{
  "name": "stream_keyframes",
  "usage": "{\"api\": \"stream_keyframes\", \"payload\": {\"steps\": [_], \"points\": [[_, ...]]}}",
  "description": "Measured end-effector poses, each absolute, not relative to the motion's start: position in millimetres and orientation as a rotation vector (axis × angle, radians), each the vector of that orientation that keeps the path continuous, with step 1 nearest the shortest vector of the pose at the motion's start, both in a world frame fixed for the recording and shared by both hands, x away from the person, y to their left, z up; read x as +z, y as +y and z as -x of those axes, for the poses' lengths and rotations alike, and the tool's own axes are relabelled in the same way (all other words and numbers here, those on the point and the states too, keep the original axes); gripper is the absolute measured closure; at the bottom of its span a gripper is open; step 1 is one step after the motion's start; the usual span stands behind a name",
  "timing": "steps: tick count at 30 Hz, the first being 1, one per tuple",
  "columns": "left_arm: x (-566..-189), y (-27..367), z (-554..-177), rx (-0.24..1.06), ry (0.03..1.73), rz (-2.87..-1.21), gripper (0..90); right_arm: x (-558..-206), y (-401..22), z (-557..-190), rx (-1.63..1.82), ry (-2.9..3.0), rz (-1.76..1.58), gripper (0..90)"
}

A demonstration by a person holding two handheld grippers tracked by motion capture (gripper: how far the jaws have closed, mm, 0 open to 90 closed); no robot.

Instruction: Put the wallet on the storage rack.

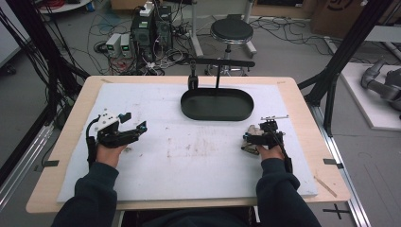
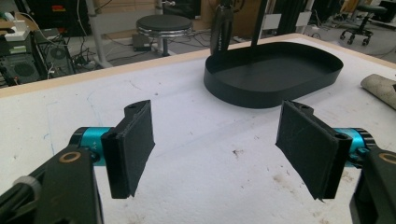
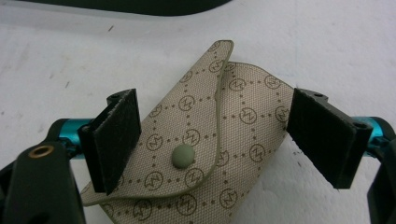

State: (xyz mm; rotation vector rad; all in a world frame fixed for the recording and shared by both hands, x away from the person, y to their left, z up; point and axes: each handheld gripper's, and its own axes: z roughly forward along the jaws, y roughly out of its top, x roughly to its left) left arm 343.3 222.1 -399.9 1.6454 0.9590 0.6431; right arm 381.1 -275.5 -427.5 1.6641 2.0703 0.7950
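White foam sheeting [image 1: 189, 151], scuffed and stained, covers most of the pale wooden tabletop [image 1: 71, 127] I work at; beyond its far edge the floor holds cables, computer towers [image 1: 150, 29] and a round black stool [image 1: 231, 31]. From the high view, my left gripper [image 1: 135, 128] sits at the left of the sheet, my right gripper [image 1: 247, 137] at the right, well apart, with the black oval metal tray [image 1: 217, 104] between them and farther back. A black stand with a crossbar [image 1: 222, 62] rises at the tray's far side. My left gripper view shows both padded jaws spread wide with only stained foam between them, holding nothing, and the tray ahead, its shallow wall in full. At that view's right edge a beige rounded end of the pouch [image 2: 380, 88] pokes in, lying on the sheet near the tray. My right gripper view gives what the high view blurs: a beige woven fabric pouch [image 3: 205, 140] with a printed circle-and-dotted-diamond pattern, its flap lying over the front with one corner lifted, a round green snap button [image 3: 183, 155] on the flap. My right jaws stand open, one to each side of the pouch; the left pad overlaps its edge, and whether either pad touches I cannot tell. From above, my right hand [image 1: 270, 152] and the gripper cover much of the pouch.
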Motion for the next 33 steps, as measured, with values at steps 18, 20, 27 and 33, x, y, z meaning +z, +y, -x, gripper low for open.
{"api": "stream_keyframes", "payload": {"steps": [18, 20, 27, 33], "points": [[-399.4, 222.4, -342.7, 0.646, 0.957, -1.645, 27.2, -432.8, -254.4, -371.5, 0.730, 2.057, -1.502, 18.1], [-399.7, 222.5, -342.6, 0.644, 0.961, -1.643, 27.2, -435.1, -255.8, -372.3, 0.717, 2.072, -1.522, 14.9], [-399.6, 223.6, -342.2, 0.645, 0.964, -1.640, 27.3, -433.7, -259.5, -372.9, 0.653, 2.193, -1.363, 15.3], [-400.1, 223.9, -342.5, 0.644, 0.967, -1.643, 27.2, -430.1, -266.8, -371.7, 0.601, 2.233, -1.288, 15.2]]}}
